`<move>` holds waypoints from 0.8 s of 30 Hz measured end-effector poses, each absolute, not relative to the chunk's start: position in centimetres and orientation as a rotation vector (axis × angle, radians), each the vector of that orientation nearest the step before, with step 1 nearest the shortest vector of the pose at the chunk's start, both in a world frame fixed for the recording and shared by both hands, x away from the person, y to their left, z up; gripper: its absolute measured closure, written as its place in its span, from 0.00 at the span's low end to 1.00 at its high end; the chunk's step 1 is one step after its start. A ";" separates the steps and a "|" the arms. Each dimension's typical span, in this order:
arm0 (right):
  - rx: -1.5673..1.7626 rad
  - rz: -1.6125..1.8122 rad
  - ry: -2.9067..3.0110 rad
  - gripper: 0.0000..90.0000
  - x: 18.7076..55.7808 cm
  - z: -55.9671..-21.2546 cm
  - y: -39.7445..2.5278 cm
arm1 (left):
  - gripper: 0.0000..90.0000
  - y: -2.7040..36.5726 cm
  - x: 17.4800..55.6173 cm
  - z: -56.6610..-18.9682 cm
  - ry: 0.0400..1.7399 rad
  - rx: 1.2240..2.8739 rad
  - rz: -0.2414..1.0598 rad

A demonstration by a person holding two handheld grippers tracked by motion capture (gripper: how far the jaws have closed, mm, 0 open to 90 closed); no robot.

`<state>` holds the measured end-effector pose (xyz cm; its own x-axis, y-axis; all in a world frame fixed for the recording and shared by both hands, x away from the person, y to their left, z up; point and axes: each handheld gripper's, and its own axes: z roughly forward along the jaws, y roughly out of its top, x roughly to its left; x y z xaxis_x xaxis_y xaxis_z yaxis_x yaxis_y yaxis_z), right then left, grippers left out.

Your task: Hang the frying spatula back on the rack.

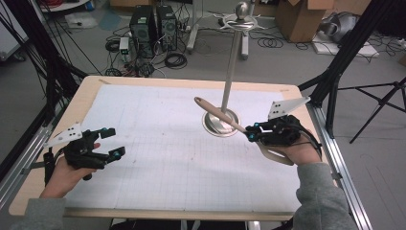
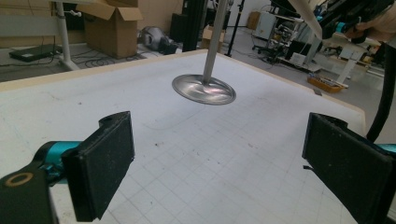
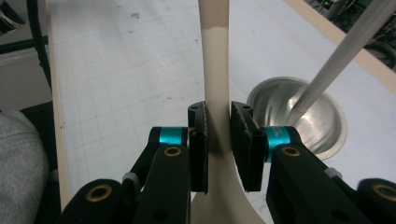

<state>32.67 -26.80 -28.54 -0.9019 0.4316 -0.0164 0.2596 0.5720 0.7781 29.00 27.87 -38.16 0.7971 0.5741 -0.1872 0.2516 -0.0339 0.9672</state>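
While clamped on the spatula [image 1: 218, 113], right gripper [image 1: 250, 131] raised; left gripper [image 1: 111, 142] fingers spread.

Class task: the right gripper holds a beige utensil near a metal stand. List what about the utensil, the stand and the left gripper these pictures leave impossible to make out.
- Utensil: its working end, in the high view hidden under the right gripper and hand; in the right gripper view cut off by the bottom edge.
- Stand: what its top carries, too small and blurred in the high view; in the left gripper view cut off by the top edge.
- Left gripper: nothing between its fingers; its handle hidden by the hand.
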 end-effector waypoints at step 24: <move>0.582 1.354 2.508 0.86 35.3 -26.8 -31.1 | 0.11 27.8 29.2 -38.5 0.668 1.614 0.271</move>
<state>35.32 -31.14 -26.82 -0.8942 0.4474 -0.0146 0.2333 0.4936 0.8378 29.21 27.76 -38.52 0.8012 0.5630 -0.2029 0.2620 -0.0251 0.9647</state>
